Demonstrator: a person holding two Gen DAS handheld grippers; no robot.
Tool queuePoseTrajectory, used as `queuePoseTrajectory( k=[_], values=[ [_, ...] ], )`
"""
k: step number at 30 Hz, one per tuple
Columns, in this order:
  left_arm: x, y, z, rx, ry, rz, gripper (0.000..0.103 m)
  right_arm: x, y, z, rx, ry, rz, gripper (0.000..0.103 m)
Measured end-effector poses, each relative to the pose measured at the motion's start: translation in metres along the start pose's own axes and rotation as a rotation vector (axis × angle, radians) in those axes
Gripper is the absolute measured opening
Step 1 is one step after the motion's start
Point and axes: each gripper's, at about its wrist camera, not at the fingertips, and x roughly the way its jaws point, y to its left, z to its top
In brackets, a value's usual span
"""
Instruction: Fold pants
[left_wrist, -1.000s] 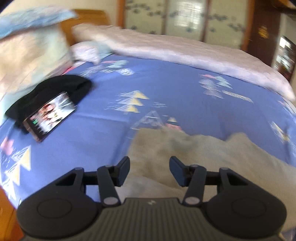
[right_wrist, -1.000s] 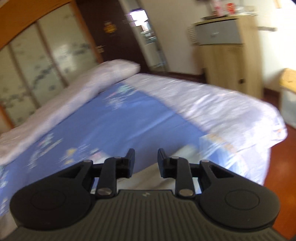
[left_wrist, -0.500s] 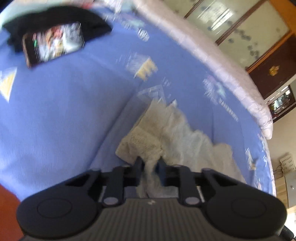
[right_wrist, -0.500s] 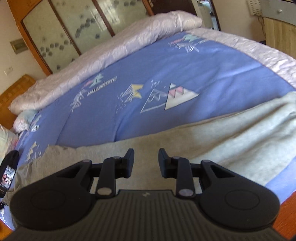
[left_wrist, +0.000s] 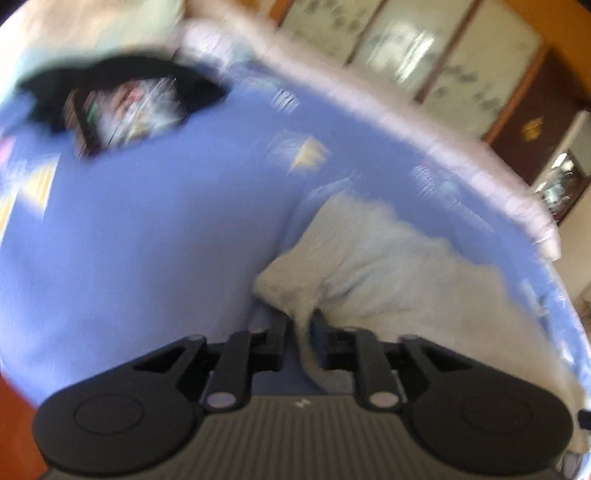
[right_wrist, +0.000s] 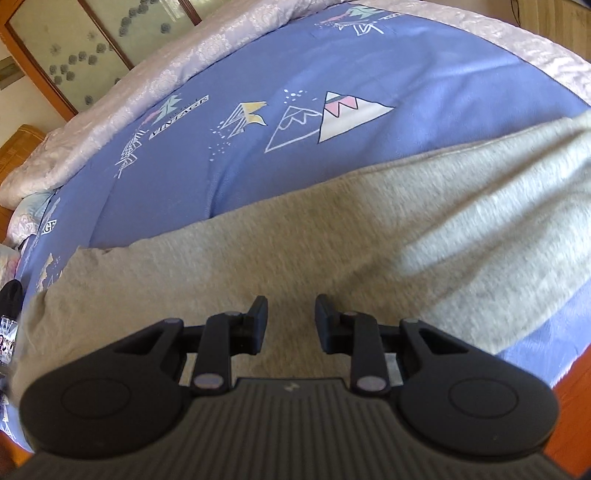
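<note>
On the blue patterned bedspread (right_wrist: 177, 184), the left gripper's (left_wrist: 300, 332) opening jaws pinch the beige fleece pants (left_wrist: 388, 266); the right gripper (right_wrist: 291, 319) hovers over them, jaws parted, empty.

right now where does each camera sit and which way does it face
Left wrist: on the left tool, aimed down across the blue bedspread at a bunched end of the grey pants; its jaws are opening with that cloth between them.
Right wrist: on the right tool, aimed down over the flat pants; open, empty jaws.
Shared: pants, bedspread, pale quilt.
</note>
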Motion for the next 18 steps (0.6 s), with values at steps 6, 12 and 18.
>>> queuePoseTrajectory(
  k=[6, 12, 18],
  values=[
    [-0.054, 0.018, 0.047, -0.064, -0.158, -0.010, 0.046, -0.005, 0.002, 0.003, -0.002, -0.005, 0.006, 0.032],
    [-0.063, 0.011, 0.080, -0.197, -0.194, -0.237, 0.041, -0.002, 0.008, 0.004, 0.009, 0.001, 0.037, 0.032],
    [-0.010, -0.050, 0.041, -0.014, -0.011, -0.304, 0.037, -0.001, 0.013, 0.002, 0.008, 0.000, 0.038, 0.032]
  ],
)
